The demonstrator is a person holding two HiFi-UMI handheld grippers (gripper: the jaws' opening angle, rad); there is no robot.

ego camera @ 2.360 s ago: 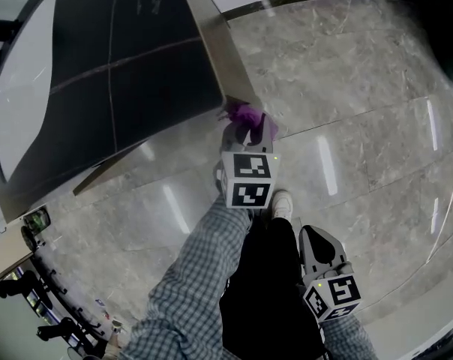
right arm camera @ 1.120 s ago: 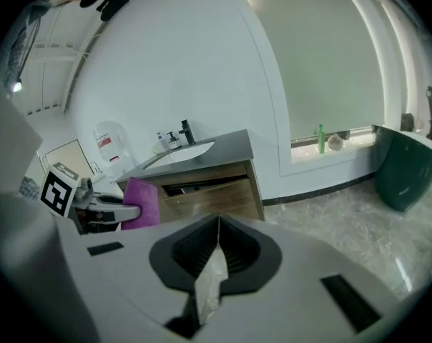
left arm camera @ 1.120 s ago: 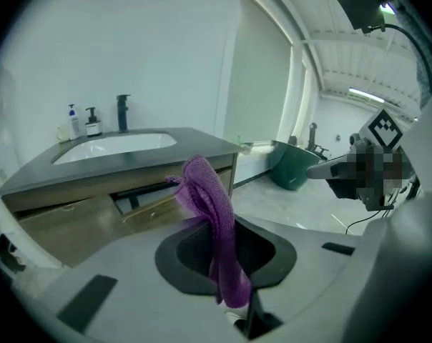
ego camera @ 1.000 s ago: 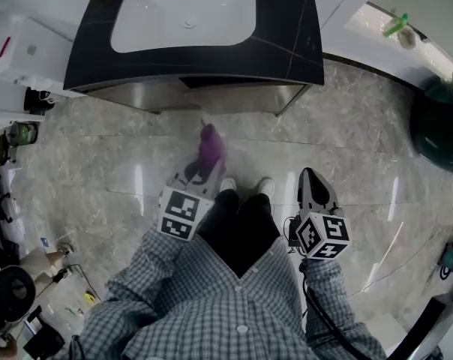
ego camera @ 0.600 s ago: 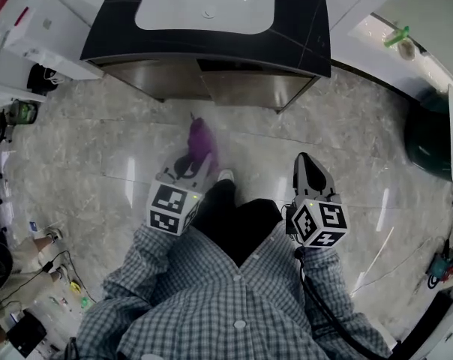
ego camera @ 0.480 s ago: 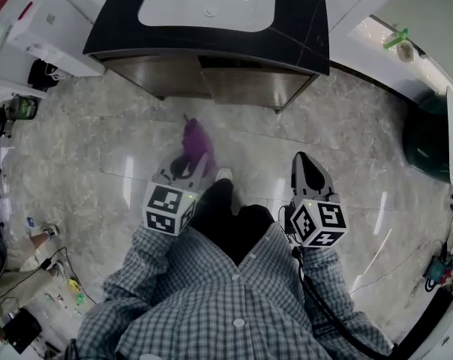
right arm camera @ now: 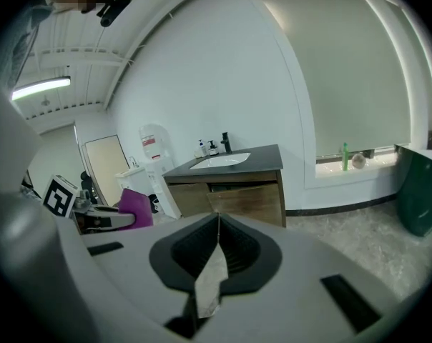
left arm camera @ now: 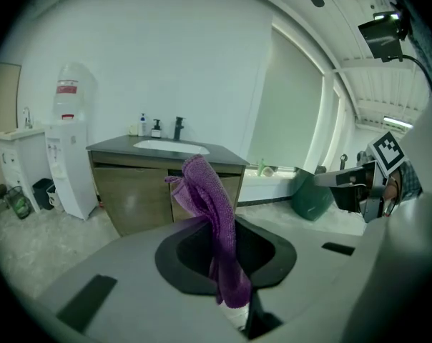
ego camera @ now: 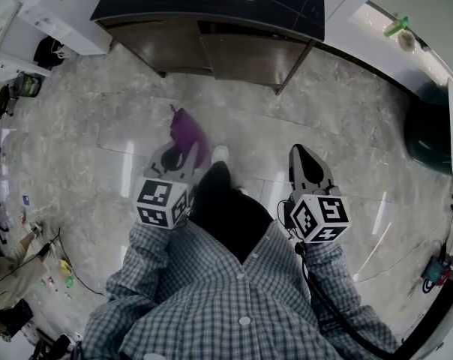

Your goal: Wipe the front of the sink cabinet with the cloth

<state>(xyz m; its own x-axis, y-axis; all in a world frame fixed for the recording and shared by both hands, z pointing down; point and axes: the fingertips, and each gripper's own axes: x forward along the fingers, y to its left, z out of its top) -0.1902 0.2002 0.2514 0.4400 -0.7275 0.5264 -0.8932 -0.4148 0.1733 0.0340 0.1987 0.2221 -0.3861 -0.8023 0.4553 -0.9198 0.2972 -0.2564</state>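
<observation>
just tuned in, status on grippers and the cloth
Left gripper shut on purple cloth. Right gripper shut, empty. Sink cabinet ahead, cloth not touching it.

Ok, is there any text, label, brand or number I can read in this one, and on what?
No text is readable in any view.
Red label on the water bottle: too blurred to read.
Labels on the two small bottles beside the tap: too small to read.
Green bottle: no legible print.
Marker cubes: black and white square patterns only, no letters or numbers.
</observation>
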